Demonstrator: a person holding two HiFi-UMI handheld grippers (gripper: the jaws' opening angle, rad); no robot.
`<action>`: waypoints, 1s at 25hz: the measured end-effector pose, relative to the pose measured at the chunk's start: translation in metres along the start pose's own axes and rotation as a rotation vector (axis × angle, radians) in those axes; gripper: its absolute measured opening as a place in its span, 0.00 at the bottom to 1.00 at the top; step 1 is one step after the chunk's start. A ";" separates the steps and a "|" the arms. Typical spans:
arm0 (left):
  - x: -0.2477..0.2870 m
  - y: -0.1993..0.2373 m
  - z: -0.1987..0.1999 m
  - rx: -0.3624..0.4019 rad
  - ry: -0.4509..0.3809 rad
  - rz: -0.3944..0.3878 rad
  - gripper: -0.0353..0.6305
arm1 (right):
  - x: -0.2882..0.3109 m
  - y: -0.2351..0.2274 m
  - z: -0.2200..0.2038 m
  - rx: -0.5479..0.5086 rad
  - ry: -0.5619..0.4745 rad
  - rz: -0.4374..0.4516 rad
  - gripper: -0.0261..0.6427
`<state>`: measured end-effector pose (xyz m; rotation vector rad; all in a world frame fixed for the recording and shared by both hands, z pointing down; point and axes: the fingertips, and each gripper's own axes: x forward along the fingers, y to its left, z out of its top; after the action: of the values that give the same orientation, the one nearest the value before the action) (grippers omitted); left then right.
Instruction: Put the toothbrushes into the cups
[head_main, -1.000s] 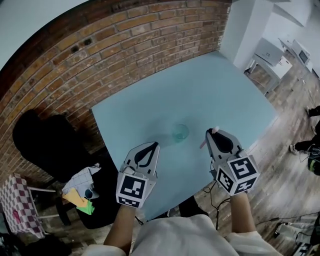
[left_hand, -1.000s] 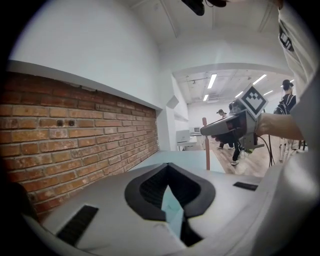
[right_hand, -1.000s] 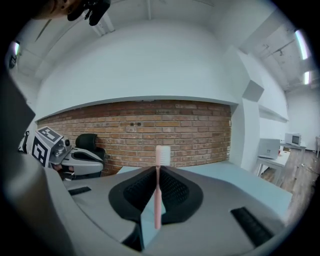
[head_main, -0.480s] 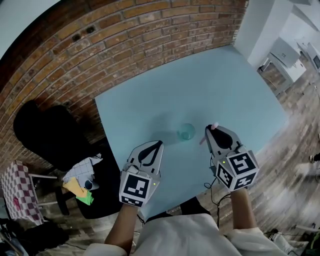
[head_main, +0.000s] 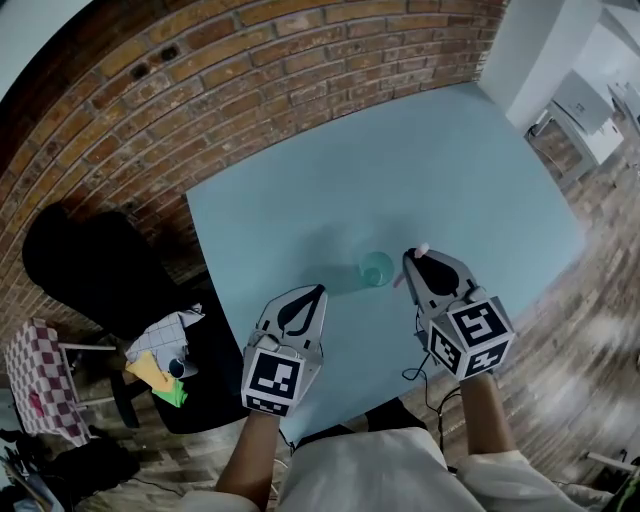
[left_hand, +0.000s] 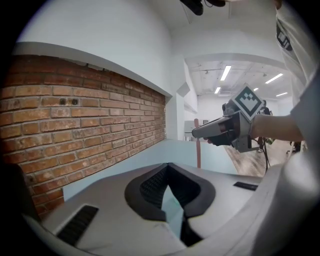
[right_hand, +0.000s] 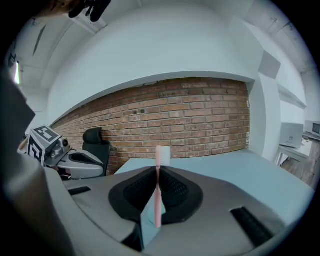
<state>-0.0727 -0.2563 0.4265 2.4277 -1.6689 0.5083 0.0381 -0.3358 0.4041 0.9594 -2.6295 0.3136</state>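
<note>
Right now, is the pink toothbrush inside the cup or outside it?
Outside. The right tool grips the toothbrush upright between its jaws, and in the head view the cup stands apart, just left of that tool.

A pale blue worktop (head_main: 400, 170) butts against a red brick wall (head_main: 200, 90), with a black chair (head_main: 90, 280) at its left corner, a heap of white, yellow and green cloths (head_main: 165, 362) beside it, and wooden floor (head_main: 590, 340) to the right.
</note>
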 end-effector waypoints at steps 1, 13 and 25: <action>0.002 0.001 -0.001 -0.003 0.003 0.001 0.07 | 0.003 -0.001 -0.001 0.001 0.005 0.005 0.10; 0.019 0.015 -0.013 -0.048 0.031 0.014 0.07 | 0.047 -0.004 -0.032 0.003 0.104 0.060 0.10; 0.032 0.022 -0.027 -0.061 0.082 0.028 0.07 | 0.071 -0.013 -0.075 -0.001 0.234 0.081 0.10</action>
<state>-0.0884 -0.2843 0.4621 2.3123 -1.6621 0.5449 0.0123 -0.3641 0.5010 0.7663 -2.4571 0.4179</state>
